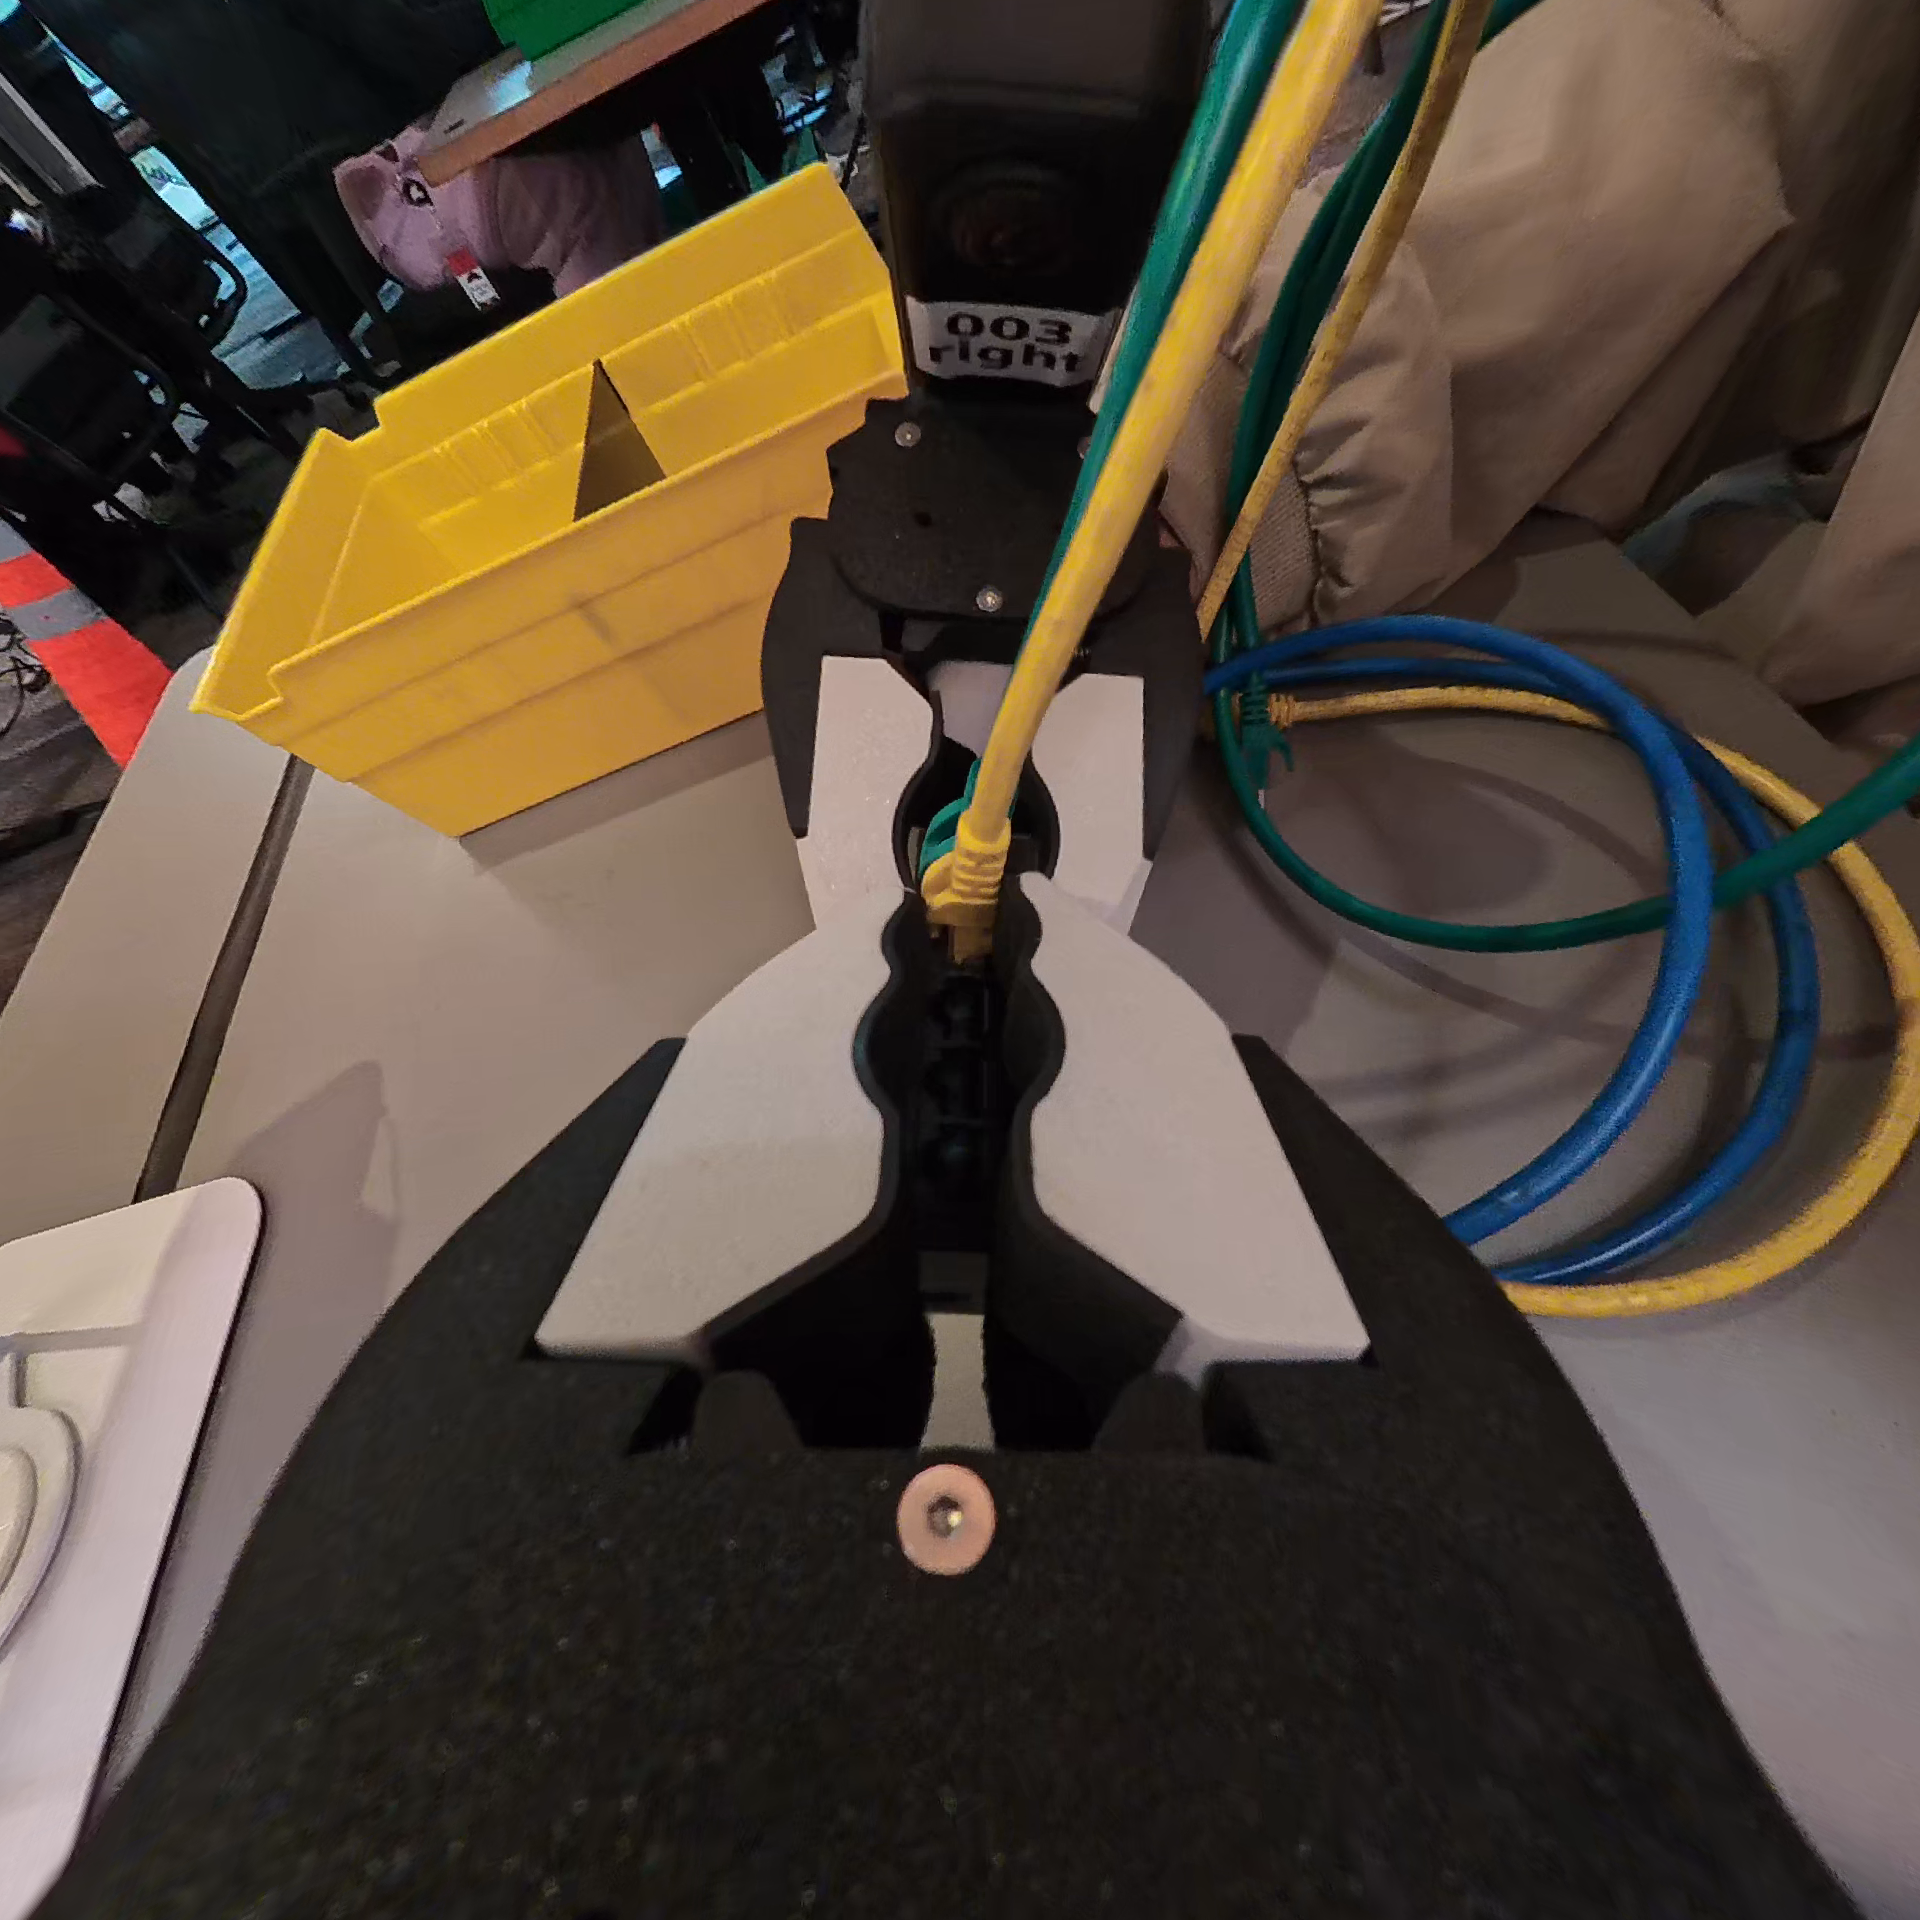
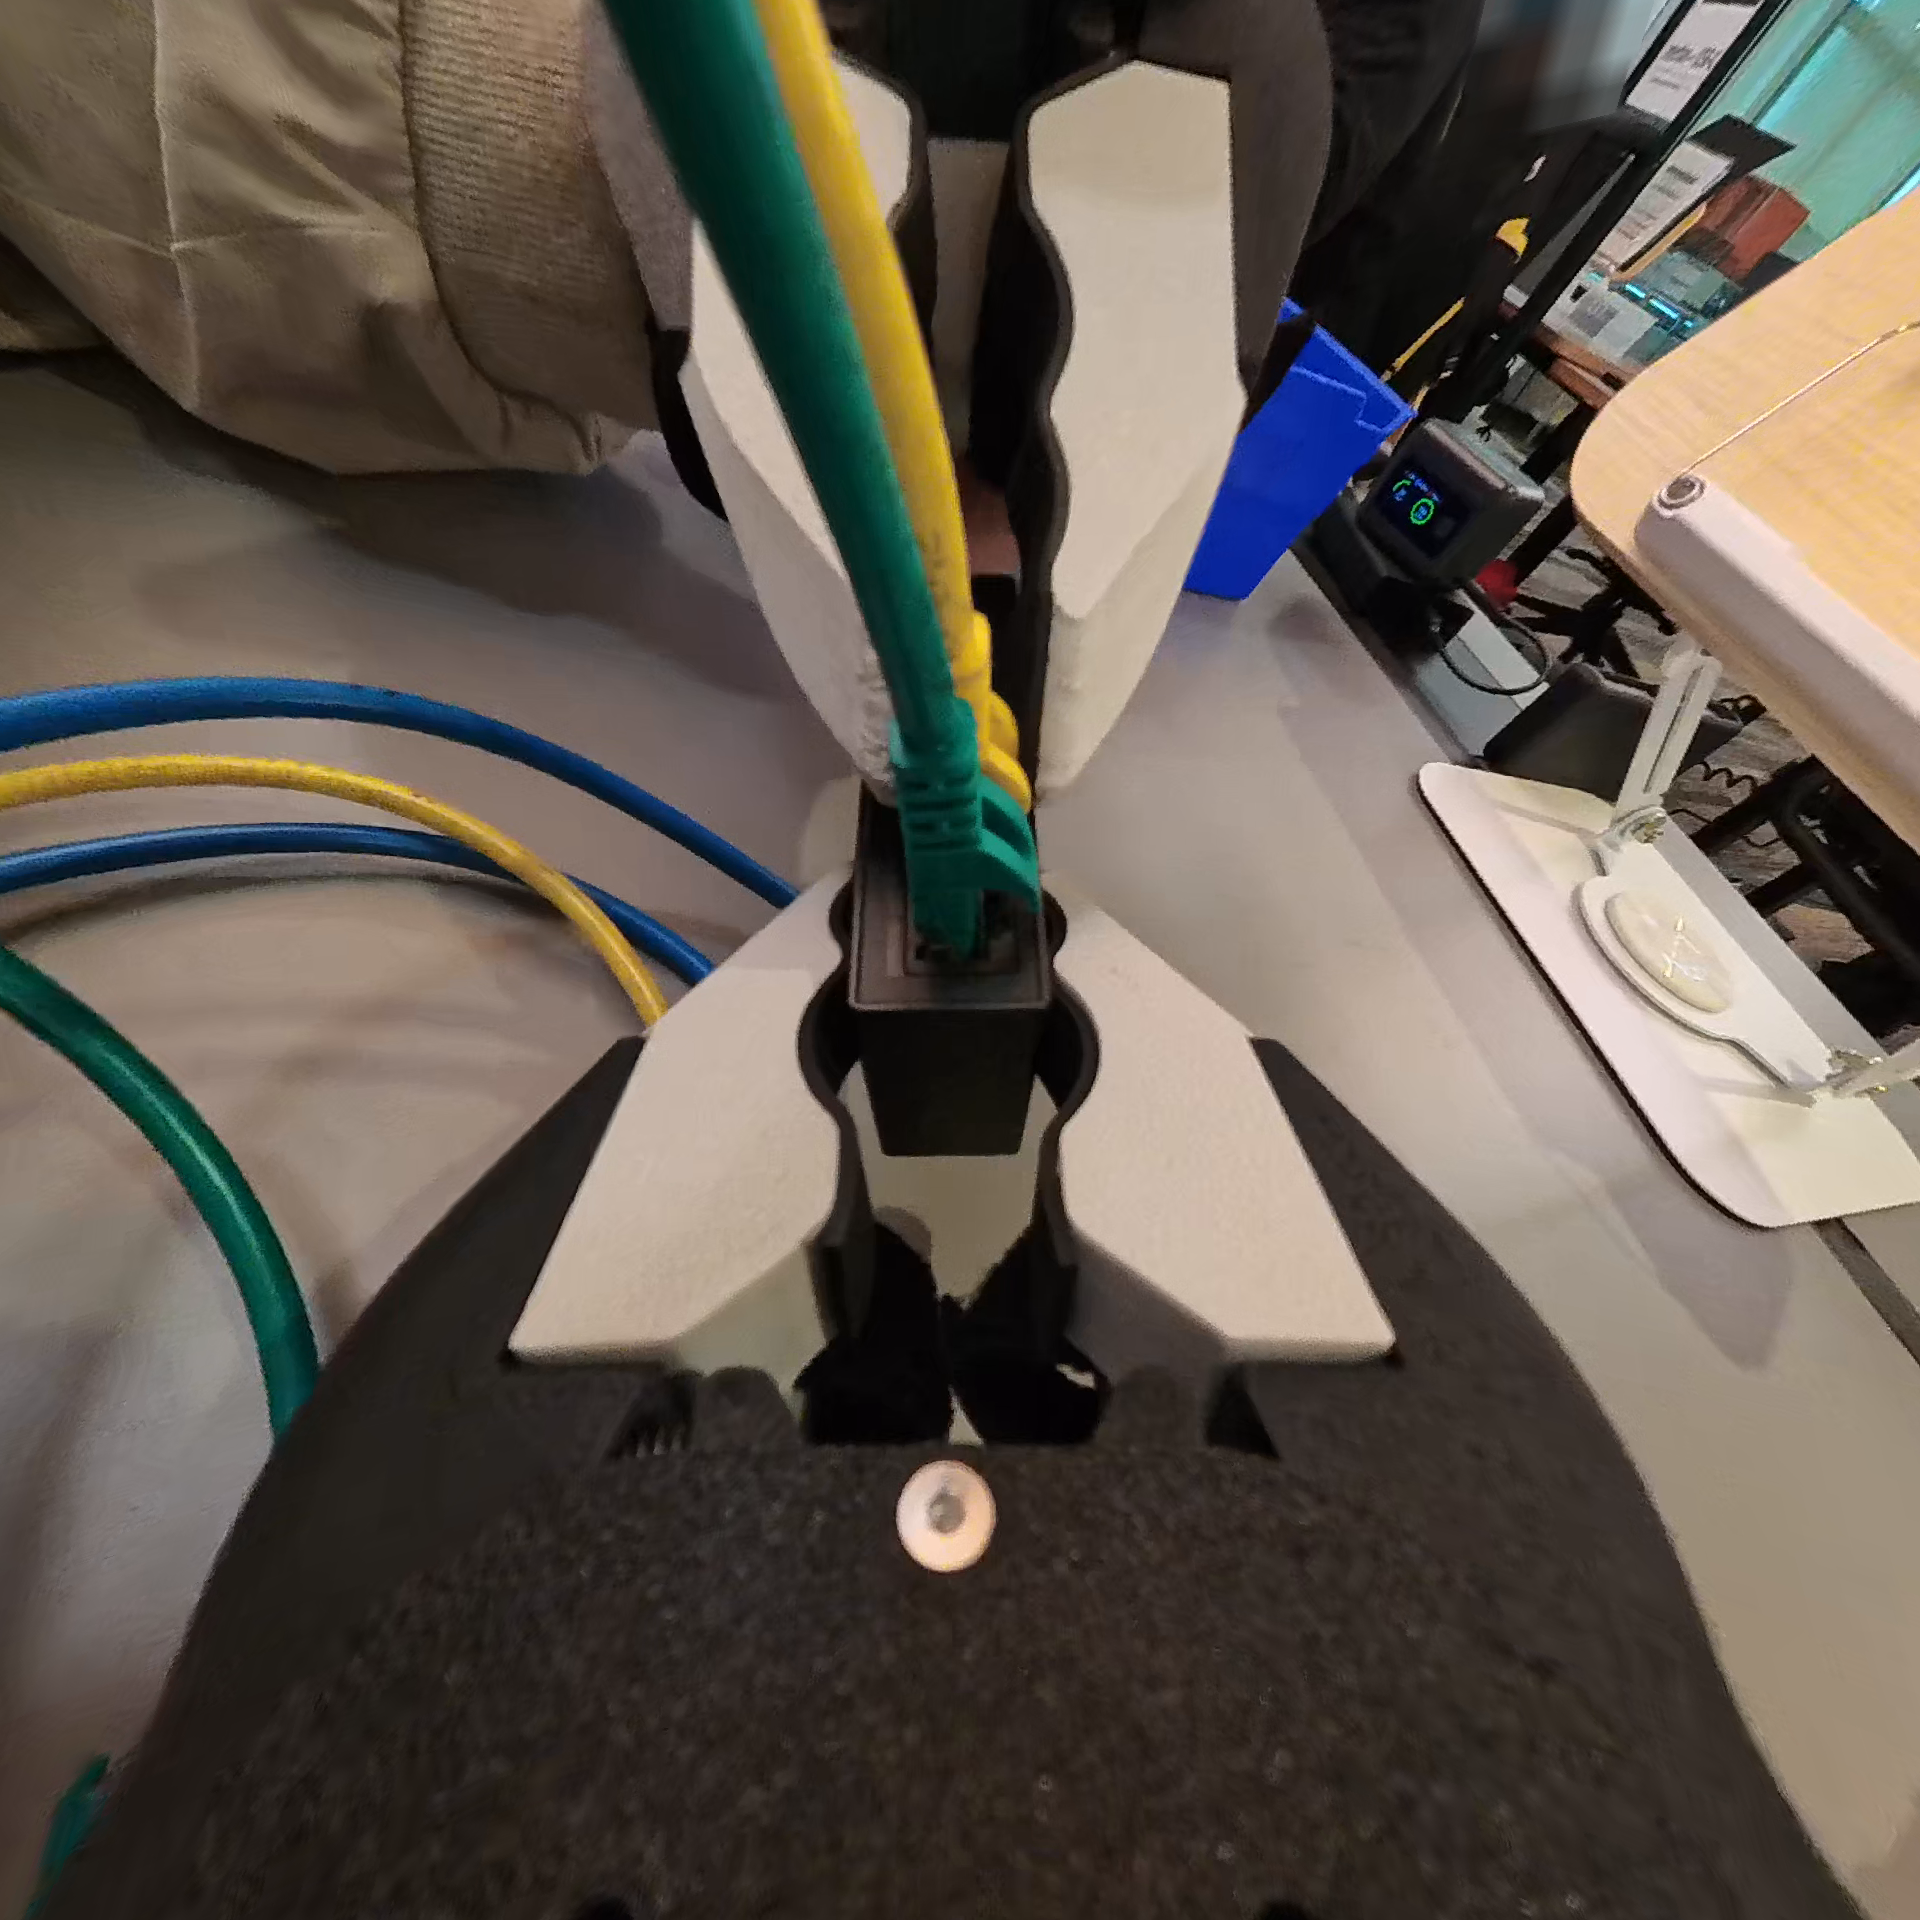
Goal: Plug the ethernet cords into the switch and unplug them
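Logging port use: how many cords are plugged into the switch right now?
2: green cord in the switch nearest the right gripper; yellow cord just behind. Other ports partly hidden.

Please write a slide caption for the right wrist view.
Right gripper clamps small black switch holding green and yellow ethernet plugs.

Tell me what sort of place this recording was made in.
Probably a lab or workshop set up for demos, not a home. A grey table holds a yellow parts bin and loose coils of network cable; other tables and a small powered device with a lit screen stand behind.
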Demonstrator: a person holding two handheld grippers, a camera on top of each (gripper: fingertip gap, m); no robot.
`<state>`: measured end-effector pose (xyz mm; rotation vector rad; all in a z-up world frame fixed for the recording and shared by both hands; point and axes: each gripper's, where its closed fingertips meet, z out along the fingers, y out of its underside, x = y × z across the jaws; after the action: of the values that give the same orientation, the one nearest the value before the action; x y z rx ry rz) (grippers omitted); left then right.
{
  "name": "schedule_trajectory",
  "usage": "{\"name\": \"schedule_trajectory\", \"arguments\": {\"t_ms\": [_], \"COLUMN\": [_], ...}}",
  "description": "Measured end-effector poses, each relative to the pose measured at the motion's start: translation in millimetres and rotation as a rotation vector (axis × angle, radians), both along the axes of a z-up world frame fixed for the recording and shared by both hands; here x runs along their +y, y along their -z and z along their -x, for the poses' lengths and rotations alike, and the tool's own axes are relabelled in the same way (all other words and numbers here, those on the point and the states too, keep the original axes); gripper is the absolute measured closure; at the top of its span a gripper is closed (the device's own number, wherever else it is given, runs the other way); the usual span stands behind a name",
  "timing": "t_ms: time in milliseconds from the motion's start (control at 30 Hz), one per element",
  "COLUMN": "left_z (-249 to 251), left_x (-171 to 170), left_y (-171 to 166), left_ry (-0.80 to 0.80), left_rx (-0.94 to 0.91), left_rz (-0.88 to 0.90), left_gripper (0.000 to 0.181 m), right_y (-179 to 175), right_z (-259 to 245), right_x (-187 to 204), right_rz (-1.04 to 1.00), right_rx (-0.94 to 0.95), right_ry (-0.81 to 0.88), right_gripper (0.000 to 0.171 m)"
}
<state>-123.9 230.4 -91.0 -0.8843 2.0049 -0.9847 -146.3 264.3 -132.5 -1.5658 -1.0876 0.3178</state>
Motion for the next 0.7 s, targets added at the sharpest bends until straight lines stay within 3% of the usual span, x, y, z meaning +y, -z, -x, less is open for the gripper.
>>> {"name": "schedule_trajectory", "arguments": {"t_ms": [400,700], "left_z": [4,0], "left_x": [0,1], "left_y": [5,5], "left_ry": [-0.010,-0.076], "left_rx": [0.049,0.090], "left_rz": [0.119,-0.164], "left_gripper": [0.169,0.169], "right_y": [5,5], "right_z": [5,-2], "right_x": [-3,1], "right_rz": [0.041,0.002], "right_rx": [-0.009,-0.035], "right_ry": [-0.008,0.019], "right_gripper": [0.144,0.144]}}
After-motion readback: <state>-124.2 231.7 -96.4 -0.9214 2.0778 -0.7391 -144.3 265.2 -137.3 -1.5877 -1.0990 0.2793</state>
